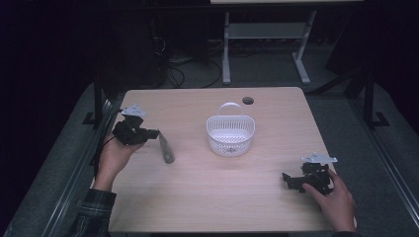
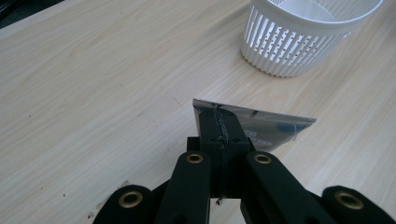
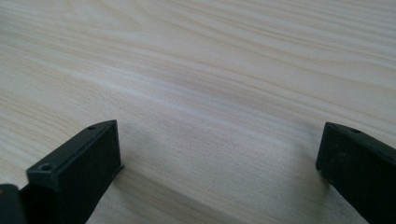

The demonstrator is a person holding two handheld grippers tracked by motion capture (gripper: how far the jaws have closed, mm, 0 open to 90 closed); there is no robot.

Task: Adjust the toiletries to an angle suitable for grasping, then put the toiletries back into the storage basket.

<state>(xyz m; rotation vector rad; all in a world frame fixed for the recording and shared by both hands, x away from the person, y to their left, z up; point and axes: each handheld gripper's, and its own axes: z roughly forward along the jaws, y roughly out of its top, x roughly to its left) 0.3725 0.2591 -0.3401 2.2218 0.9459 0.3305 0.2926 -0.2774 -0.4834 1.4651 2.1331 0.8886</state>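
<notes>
Basket top beyond the frame edge

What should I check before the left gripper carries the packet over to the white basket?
1. Grip: left gripper shut on the flat silvery packet at one end: ok.
2. Packet off the table: cannot tell.
3. White basket upright, mouth open: ok.
4. Basket handle raised at the far rim, not across the mouth: ok.
5. Right gripper open, low over bare table, apart from the basket: ok.
</notes>
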